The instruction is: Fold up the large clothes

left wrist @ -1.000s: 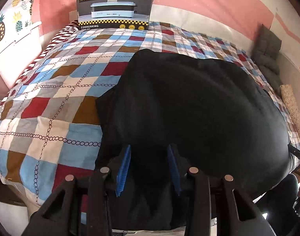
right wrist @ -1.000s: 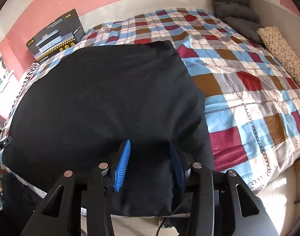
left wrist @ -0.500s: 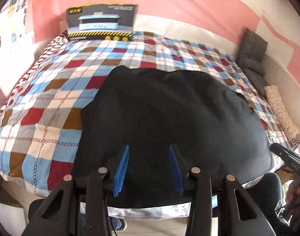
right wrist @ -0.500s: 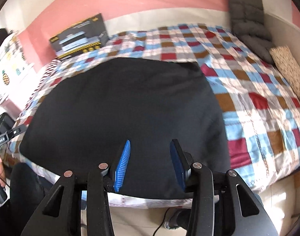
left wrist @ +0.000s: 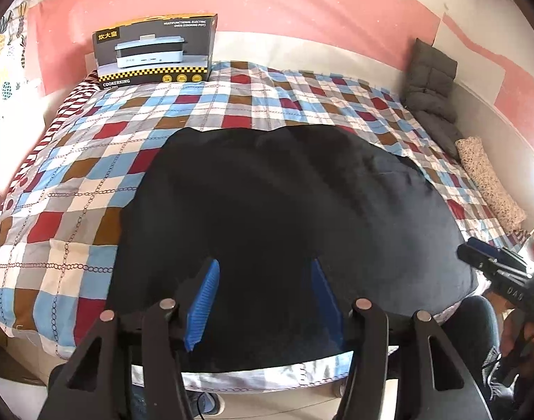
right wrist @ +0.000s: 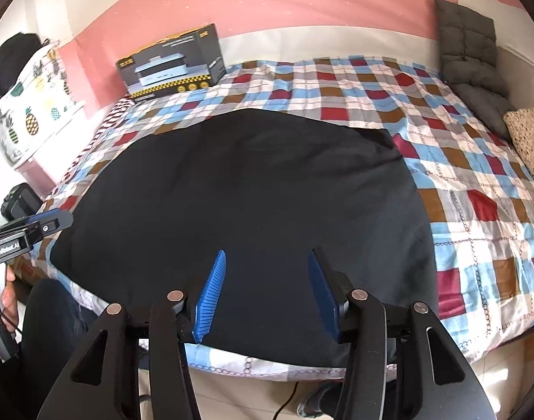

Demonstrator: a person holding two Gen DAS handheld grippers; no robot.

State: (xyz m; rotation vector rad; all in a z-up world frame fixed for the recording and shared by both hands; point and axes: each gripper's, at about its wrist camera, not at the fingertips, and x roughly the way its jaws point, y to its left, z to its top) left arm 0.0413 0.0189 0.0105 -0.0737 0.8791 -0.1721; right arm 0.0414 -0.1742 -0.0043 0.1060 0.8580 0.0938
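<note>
Nearest the cameras, the left gripper (left wrist: 265, 297) hangs above the near edge of the bed, its jaws parted and opening, blue pads clear of the cloth with nothing caught between them. The right gripper (right wrist: 267, 292) hangs likewise over the same edge, its jaws also opening and empty; it appears at the right border of the left wrist view (left wrist: 494, 269), and the left one at the left border of the right wrist view (right wrist: 29, 231), held by a hand (right wrist: 6, 301). Below them the black garment (left wrist: 284, 217) lies spread flat on the checked bedspread (left wrist: 74, 189), its near hem along the near edge of the bed and its far edge reaching about halfway up the mattress. Farther back the bedspread lies bare. At the head of the bed a cooking-pot box (left wrist: 155, 52) stands against the pink wall (left wrist: 302, 7), and at the far right a grey quilted cushion (right wrist: 470, 49) leans in the corner, with a speckled bolster (right wrist: 529, 140) just in front of it.
</note>
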